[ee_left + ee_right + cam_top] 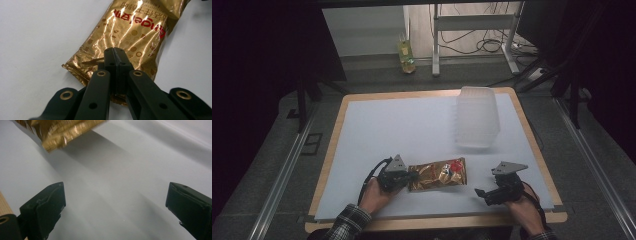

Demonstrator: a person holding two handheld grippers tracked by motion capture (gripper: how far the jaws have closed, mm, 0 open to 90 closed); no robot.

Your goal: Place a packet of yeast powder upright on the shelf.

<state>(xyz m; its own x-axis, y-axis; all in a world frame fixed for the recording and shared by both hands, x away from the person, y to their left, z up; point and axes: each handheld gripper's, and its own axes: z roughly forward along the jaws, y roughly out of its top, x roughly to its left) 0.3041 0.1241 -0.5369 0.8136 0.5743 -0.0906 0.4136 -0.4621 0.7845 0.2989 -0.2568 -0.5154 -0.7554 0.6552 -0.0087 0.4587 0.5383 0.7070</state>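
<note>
Black jaws of the left gripper [115, 53] clamped together on the near end of a gold foil snack packet [130, 32], pinching the crimped edge. Packet lies flat on the white table mat [402, 130], near the front edge, between both hands. Right gripper [115, 202] just beside the packet's far end, jaws spread wide, nothing between them. Translucent plastic container [477, 117] sits well apart, at the mat's far right.

The high view is dim, dark at both sides, the white worktop [412, 125] evenly lit from above. Glare streaks the gold packet [130, 32]; the right gripper view is blurred, with soft shadows.
</note>
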